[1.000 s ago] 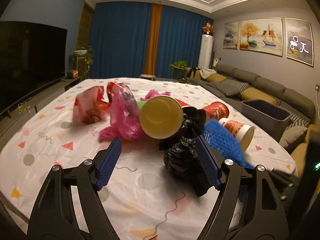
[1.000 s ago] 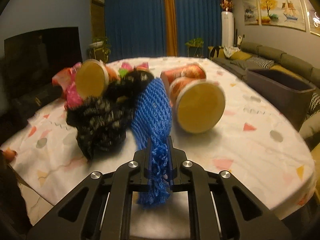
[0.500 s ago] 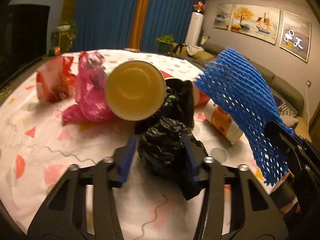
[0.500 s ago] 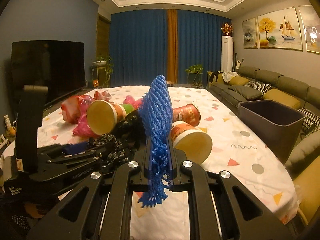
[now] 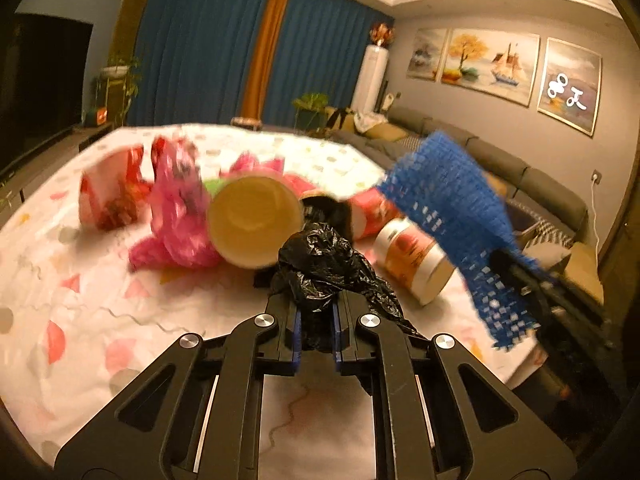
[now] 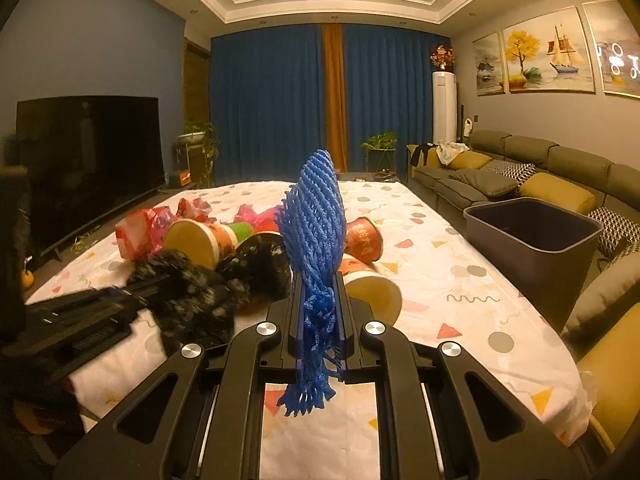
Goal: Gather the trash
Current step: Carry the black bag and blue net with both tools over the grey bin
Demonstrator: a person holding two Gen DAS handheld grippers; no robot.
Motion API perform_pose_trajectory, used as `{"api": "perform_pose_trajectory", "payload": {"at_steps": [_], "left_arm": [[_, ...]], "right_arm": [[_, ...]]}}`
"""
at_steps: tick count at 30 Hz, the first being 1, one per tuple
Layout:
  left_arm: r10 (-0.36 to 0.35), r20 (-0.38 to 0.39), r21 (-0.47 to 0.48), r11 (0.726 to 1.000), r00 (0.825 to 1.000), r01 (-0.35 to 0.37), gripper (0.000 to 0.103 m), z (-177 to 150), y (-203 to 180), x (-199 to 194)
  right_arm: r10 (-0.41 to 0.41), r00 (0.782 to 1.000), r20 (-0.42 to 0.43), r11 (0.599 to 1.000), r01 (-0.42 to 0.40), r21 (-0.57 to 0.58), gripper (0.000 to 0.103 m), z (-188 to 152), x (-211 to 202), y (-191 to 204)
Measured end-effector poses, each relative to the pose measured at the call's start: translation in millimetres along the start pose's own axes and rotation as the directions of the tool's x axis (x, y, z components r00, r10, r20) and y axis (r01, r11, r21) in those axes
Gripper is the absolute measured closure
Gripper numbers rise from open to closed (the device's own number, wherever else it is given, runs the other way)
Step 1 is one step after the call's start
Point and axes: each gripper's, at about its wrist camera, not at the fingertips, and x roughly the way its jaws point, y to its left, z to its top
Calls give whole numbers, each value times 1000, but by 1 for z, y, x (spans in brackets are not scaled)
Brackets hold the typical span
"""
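A home living room. A long sofa point(image 6: 520, 168) with cushions lines one wall under framed paintings point(image 6: 548, 56), facing a big TV point(image 6: 88, 152). Blue curtains point(image 6: 272, 108) and potted plants point(image 6: 380, 142) close the far end, beside what looks like a standing air conditioner point(image 6: 443, 108).

I can make out very little writing. At about 2 o'clock in my left wrist view, the rightmost framed picture point(image 5: 568, 86) on the wall carries large white brush-like characters, but I cannot read them as any word. The same picture point(image 6: 618, 60) sits at 2 o'clock in my right wrist view, with the marks washed out by glare. At about 12 o'clock from my right gripper, a red paper cup point(image 6: 364, 240) on its side bears pale printed characters, too small and blurred to read. No numbers or brand names are legible.
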Motion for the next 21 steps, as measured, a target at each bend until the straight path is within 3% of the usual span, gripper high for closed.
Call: {"api": "perform_pose_trajectory", "payload": {"at_steps": [4,13,21], "left_arm": [[-9,68,34,999,998,7,93,17,-16,-17],[-22,118,82,997,993,12,93,45,-46,-17],[-104,165,114,990,981,86,93,79,-93,0]], "right_arm": [[-5,1000,6,1000,5,23,90,4,-3,-6],[-52,997,62,998,49,49,90,20,-15,-24],[-155,978,138,986,146,80,90,43,-25,-62]]}}
